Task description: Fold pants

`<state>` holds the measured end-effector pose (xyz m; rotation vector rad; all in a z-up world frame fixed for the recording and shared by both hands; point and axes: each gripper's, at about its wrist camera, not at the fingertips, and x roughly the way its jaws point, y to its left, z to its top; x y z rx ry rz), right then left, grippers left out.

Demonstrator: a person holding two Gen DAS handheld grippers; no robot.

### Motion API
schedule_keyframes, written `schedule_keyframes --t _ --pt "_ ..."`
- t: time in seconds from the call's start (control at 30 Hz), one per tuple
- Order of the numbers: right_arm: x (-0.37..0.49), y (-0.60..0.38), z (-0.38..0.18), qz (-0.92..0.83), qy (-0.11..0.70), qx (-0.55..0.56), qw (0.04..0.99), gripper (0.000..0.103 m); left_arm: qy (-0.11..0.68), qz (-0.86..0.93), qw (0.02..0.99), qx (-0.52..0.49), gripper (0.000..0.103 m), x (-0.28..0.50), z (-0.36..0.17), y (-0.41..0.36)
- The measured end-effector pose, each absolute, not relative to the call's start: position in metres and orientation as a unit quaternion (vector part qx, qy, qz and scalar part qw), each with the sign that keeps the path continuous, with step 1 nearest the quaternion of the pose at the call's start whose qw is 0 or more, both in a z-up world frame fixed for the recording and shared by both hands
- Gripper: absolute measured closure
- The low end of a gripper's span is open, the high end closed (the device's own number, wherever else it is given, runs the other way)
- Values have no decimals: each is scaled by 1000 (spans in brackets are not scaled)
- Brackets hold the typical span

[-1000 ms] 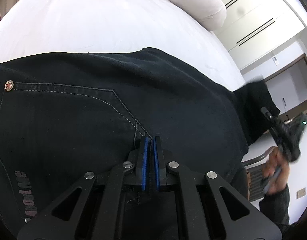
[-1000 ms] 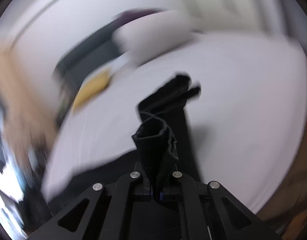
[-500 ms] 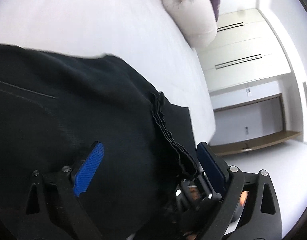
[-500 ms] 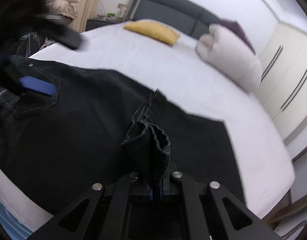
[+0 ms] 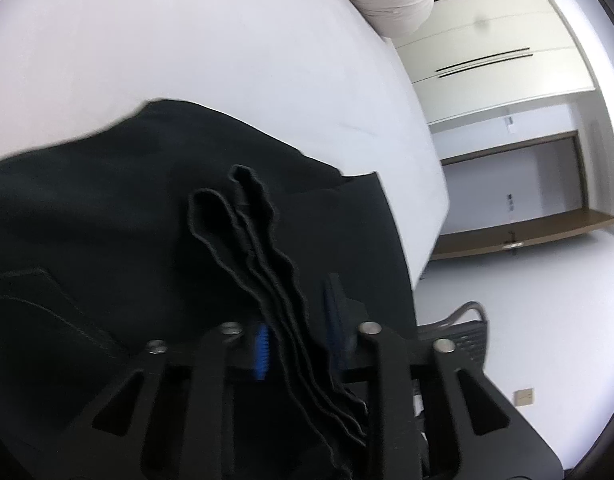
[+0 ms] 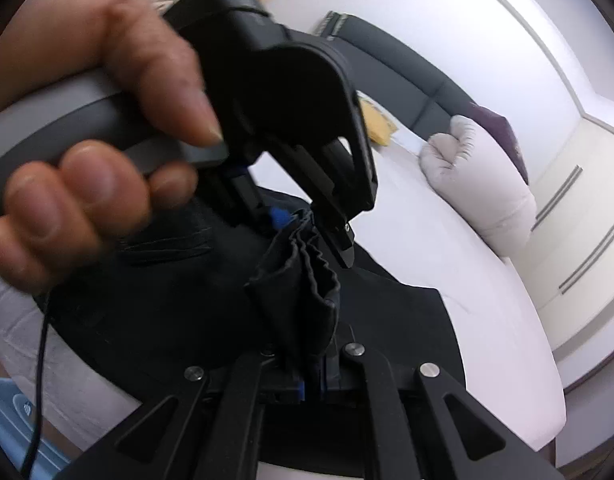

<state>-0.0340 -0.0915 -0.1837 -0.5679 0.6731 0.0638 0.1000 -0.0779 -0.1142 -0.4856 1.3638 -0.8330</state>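
Note:
Black pants (image 5: 107,216) lie spread on a white bed (image 5: 187,40). Their stacked leg hems (image 5: 267,264) run between the blue pads of my left gripper (image 5: 297,340), whose jaws are narrowed around the hems with a small gap still showing. My right gripper (image 6: 311,384) is shut on the same bunched hems (image 6: 303,292) and holds them up above the pants (image 6: 167,312). In the right wrist view the left gripper (image 6: 303,216) and the hand holding it are close in front, at the top of the hem bundle.
A pale grey pillow (image 6: 479,188) and a yellow cushion (image 6: 377,122) lie near the dark headboard (image 6: 407,72). White wardrobe doors (image 5: 487,40) stand beyond the bed. A dark chair (image 5: 463,332) stands on the floor by the bed's edge.
My left gripper opened, left the pocket area and moved to the hems, then closed in around them. My right gripper carried the hems over the pants toward the left gripper.

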Motion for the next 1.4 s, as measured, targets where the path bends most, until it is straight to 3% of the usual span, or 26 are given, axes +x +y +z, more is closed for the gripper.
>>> schedule_keyframes --t 0.03,0.4,0.57,0.63,0.67,0.73,0.77,0.83,0.93,1.07,1.17,1.4 --pt "-34 -87 -186 35 328 -281 901 97 606 -364 677 -206 94 100 -114 -73" --pt "-26 -56 -215 86 364 -314 873 97 611 -335 697 -171 95 91 -133 -52" --pt "-16 -60 -222 91 385 -304 866 90 607 -334 701 -166 91 90 -134 -49" --pt "-12 -63 -216 100 391 -285 869 80 603 -321 715 -149 85 87 -131 -33" --pt "-15 -65 -213 108 396 -270 871 65 600 -312 723 -141 85 84 -126 -35" --pt "-22 -73 -201 137 404 -233 874 47 589 -274 752 -112 85 81 -112 -24" --pt "-26 -83 -190 166 411 -198 874 47 582 -258 765 -99 85 79 -106 -19" --pt "-26 -109 -175 215 434 -111 868 50 563 -247 784 -88 85 72 -90 -14" --pt "-2 -180 -163 248 467 56 847 82 534 -262 802 -58 85 55 -70 -33" --pt "41 -274 -162 268 455 220 820 88 522 -300 798 4 85 40 -67 -54" --pt "90 -323 -184 287 467 308 778 88 549 -301 779 30 85 29 -95 -80" --pt "164 -351 -253 255 520 373 725 89 535 -307 786 38 85 21 -102 -76"
